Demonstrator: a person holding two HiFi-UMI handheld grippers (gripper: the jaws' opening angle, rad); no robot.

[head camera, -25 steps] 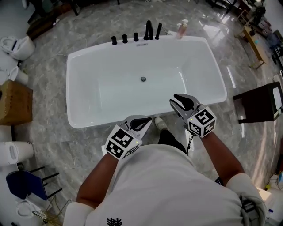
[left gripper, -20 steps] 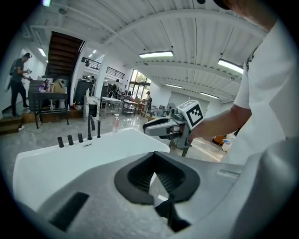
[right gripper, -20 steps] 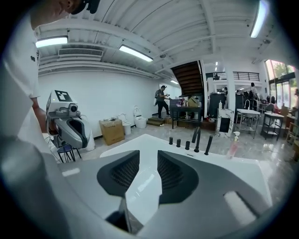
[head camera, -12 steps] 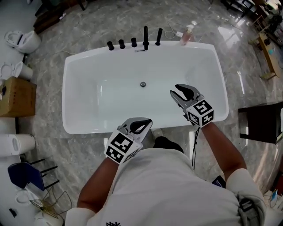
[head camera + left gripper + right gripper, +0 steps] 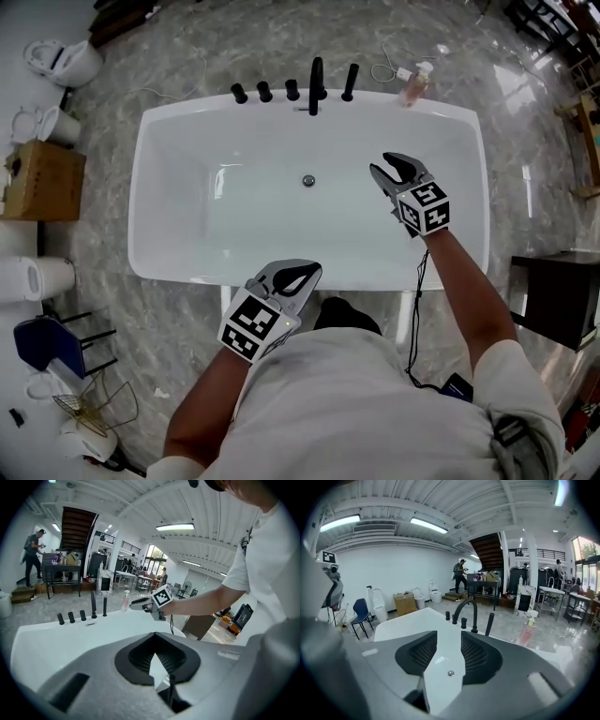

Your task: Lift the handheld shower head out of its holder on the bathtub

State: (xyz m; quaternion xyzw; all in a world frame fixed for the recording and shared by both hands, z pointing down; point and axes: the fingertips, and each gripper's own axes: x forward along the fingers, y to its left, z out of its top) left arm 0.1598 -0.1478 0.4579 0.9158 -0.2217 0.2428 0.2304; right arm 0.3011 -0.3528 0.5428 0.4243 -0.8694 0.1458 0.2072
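Note:
The black handheld shower head (image 5: pixel 351 82) stands upright in its holder on the far rim of the white bathtub (image 5: pixel 169 122), right of the curved black spout (image 5: pixel 316 84). It also shows as a thin stick in the right gripper view (image 5: pixel 489 624) and the left gripper view (image 5: pixel 104 606). My right gripper (image 5: pixel 396 168) hangs over the tub's right half, well short of the shower head. Its jaws are opening with nothing between them; the drain (image 5: pixel 450 673) shows through the gap. My left gripper (image 5: pixel 296 273) is at the near rim, its tips together and empty.
Three black knobs (image 5: pixel 265 91) line the rim left of the spout. A pink bottle (image 5: pixel 413 84) stands at the far right corner. A cardboard box (image 5: pixel 42 180), toilets and a blue chair (image 5: pixel 42 342) sit left; a dark table (image 5: pixel 558 295) sits right.
The right gripper has moved out over the tub toward the taps and its jaws have spread wider. The left gripper has come forward to the near rim.

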